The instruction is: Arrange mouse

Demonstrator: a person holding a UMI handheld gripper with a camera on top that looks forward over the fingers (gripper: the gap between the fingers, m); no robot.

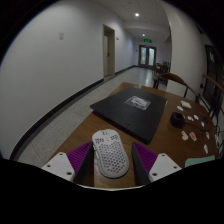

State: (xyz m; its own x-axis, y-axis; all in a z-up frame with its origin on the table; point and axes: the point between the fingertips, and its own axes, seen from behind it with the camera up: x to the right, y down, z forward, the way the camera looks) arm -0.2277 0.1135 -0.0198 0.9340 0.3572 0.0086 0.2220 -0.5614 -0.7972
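A white mouse [107, 155] sits between the spread fingers of the hand-held gripper [109, 162].

The mouse has lots of little holes in its shell. It lies on the brown surface [170, 148], just in front of a big black mat [133, 111]. Its long way runs straight ahead, along the fingers. The purple pads [81, 156] stand on each side of it, and I cannot tell if they touch it.

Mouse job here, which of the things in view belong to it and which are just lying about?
Belongs to the job:
white perforated mouse, between the open fingers of the gripper
black mouse mat, just beyond the mouse on the wooden table

Just lying about:
paper sheet on the mat
small dark object and pale bits beside the mat
chair beyond the table
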